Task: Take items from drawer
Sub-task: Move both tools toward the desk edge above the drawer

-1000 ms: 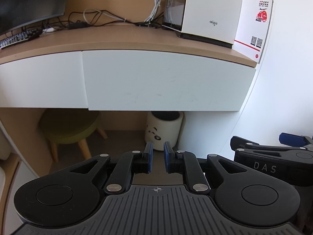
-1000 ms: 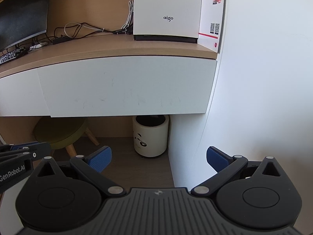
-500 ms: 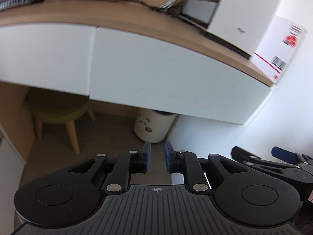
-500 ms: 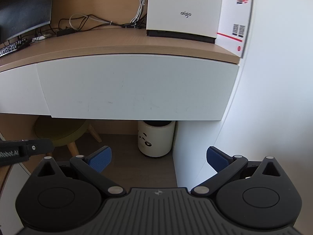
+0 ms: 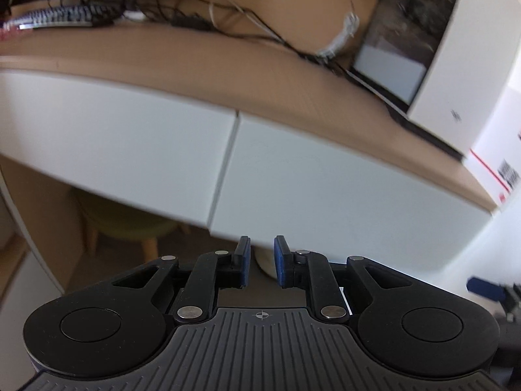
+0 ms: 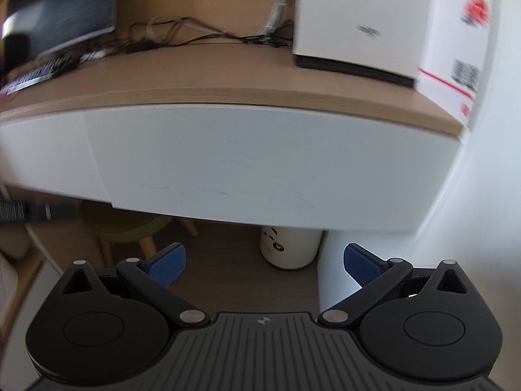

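The drawer front (image 6: 260, 163) is showing a smooth, matt white finish with faint scuffs. The desk top (image 6: 195, 75) is looking like pale wood grain. The right gripper (image 6: 263, 257) is wearing textured blue pads (image 6: 166, 260) on matt black plastic.

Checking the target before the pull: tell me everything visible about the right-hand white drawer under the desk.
The right-hand drawer has a plain, matte white, handle-less front with faint scuff marks. It is shut, flush under the wooden desktop. A thin vertical seam separates it from the left drawer front, and its right end meets the white wall. Nothing touches it. A white bin stands on the floor below.
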The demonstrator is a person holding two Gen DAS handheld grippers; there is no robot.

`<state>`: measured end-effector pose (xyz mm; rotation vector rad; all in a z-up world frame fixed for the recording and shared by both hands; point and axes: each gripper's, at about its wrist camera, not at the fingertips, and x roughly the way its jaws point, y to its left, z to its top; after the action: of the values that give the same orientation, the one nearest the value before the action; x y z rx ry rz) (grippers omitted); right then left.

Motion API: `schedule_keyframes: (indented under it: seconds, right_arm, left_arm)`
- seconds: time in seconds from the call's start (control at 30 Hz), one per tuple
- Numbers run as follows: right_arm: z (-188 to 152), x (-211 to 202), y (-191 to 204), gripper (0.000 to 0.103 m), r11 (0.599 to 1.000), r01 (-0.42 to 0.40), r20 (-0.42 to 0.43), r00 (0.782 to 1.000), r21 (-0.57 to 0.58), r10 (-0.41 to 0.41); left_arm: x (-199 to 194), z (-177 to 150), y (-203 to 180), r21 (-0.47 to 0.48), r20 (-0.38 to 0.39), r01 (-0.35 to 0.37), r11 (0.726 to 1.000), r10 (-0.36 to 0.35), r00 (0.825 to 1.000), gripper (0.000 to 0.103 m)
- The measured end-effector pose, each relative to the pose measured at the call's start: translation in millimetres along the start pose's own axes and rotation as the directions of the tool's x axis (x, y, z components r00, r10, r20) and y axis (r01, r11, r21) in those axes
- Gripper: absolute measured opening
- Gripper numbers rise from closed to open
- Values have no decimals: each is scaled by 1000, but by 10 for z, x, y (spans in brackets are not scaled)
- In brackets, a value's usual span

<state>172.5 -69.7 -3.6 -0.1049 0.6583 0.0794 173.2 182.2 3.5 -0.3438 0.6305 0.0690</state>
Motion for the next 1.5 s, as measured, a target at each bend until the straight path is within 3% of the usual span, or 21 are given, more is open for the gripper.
schedule_keyframes:
  seconds: [0.2, 0.37, 0.57, 0.73, 1.03, 1.13, 1.33, 1.5]
  right_arm:
    - [176, 206, 42, 103, 991, -35, 81, 996, -126, 46]
    - [345, 300, 9, 103, 979, -53, 138, 987, -198, 82]
    - [501, 388, -46, 103, 989, -103, 70, 991, -109, 111]
    - [591, 364, 16, 103, 993, -115, 10, 993, -14, 115]
    - [629, 292, 145, 103, 998, -31, 57, 998, -48, 33]
    - [720, 315, 136, 103, 1000, -16, 71, 997, -14, 17]
    - [859, 394, 46, 103, 993, 91, 107, 989, 78, -99]
    - [955, 484, 20, 103, 988, 120, 138, 981, 95, -133]
  left_arm:
    - [129, 483, 26, -58, 48, -4, 998, 7, 999, 17]
    - [238, 644, -17, -60, 75, -45, 997, 49, 996, 17]
    - [309, 698, 60, -73, 59, -50, 996, 54, 997, 17]
    - [333, 766, 165, -63, 46, 19, 998, -16, 999, 17]
    - [442, 806, 208, -14, 0, 81, 997, -81, 997, 17]
    - [447, 822, 216, -16, 2, 88, 996, -88, 996, 17]
    - [478, 872, 206, -8, -4, 95, 995, -95, 995, 17]
    - [497, 872, 197, -4, -12, 93, 996, -93, 996, 20]
